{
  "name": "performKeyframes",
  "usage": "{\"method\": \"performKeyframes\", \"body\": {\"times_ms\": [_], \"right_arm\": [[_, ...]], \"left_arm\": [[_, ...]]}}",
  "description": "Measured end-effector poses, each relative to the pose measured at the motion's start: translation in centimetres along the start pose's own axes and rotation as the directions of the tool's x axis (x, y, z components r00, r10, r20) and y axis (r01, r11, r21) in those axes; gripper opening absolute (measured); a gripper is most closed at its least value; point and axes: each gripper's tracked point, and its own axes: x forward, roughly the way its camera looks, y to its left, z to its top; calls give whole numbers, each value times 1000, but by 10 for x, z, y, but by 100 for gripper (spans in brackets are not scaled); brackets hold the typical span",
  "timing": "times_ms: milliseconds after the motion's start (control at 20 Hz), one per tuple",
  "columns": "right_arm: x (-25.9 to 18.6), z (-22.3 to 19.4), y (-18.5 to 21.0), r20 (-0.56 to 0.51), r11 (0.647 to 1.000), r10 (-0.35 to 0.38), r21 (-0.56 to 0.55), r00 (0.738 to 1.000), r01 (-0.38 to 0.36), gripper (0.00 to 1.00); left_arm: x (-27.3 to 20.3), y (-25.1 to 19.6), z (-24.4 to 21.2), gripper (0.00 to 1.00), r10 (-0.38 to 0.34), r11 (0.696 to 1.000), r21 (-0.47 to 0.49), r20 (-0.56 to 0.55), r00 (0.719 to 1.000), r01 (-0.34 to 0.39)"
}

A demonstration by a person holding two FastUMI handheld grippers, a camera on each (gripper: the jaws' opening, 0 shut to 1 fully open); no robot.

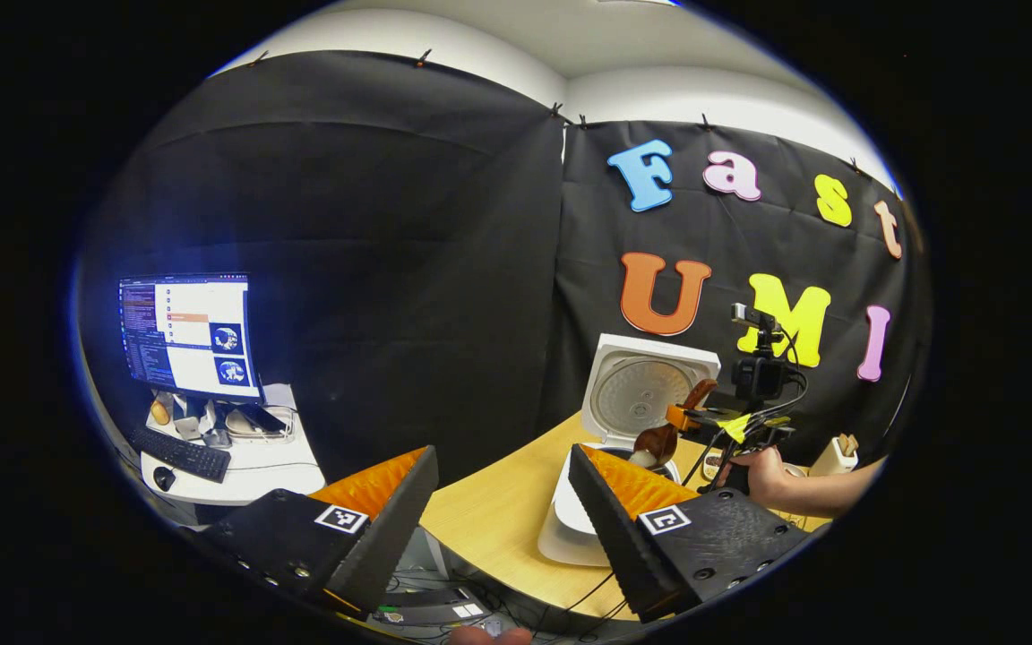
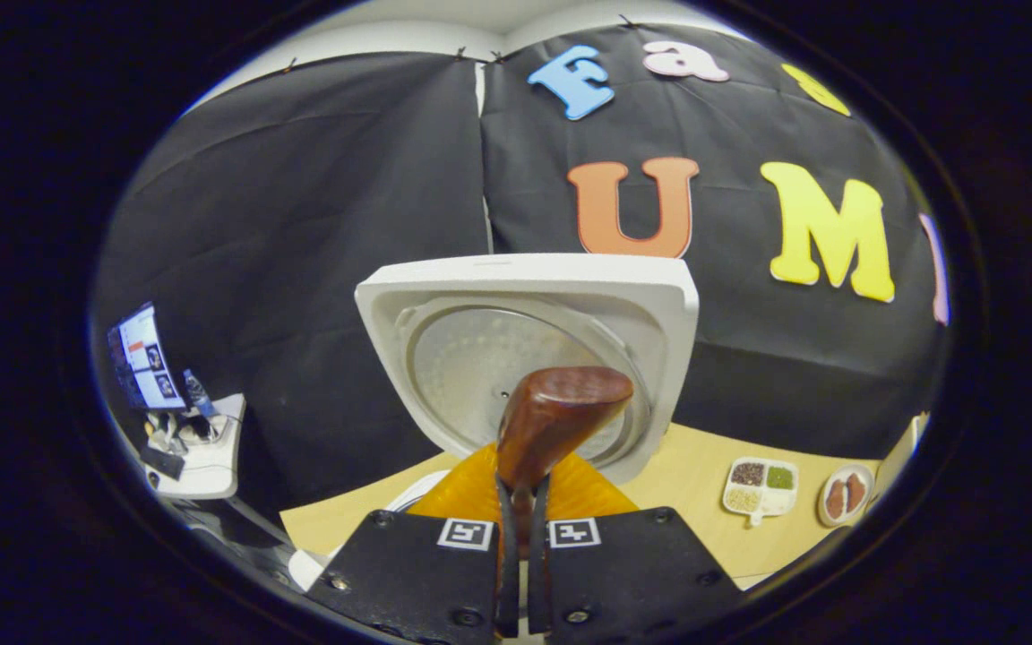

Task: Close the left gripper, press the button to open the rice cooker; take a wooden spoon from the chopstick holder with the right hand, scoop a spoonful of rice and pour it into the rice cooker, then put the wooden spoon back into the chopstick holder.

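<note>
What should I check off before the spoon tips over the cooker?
1. Rice cooker lid up: ok, it stands fully raised.
2. Right tool shut on the wooden spoon: ok, both fingers clamp its handle.
3. Spoon over the cooker: ok, in the left gripper view the spoon hangs at the pot's mouth.
4. Rice in the spoon: cannot tell, its hollow faces away.
5. Left tool out of the way: ok, open and held back from the cooker.

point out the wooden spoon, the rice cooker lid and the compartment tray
wooden spoon (image 2: 561,403), right gripper view, back of its bowl
rice cooker lid (image 2: 659,296), right gripper view, white outer rim
compartment tray (image 2: 760,488), right gripper view, centre divider
</note>
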Motion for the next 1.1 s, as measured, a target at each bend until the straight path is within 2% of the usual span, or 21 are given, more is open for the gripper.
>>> {"method": "performKeyframes", "body": {"times_ms": [250,600,900,1100], "right_arm": [[-7,4,20,22,978,25,-205,999,-20,9],[-16,6,27,49,968,26,-250,998,-13,10],[-23,9,21,43,986,20,-167,999,-13,9],[-36,17,9,49,999,2,-39,999,0,10]], "left_arm": [[-4,2,0,94,-7,1000,-2,4,1000,7],[-3,1,0,94,-17,1000,-5,9,1000,17],[-9,-2,2,94,-34,999,-10,20,999,34],[-8,-12,1,94,-65,998,-15,20,998,65]]}}
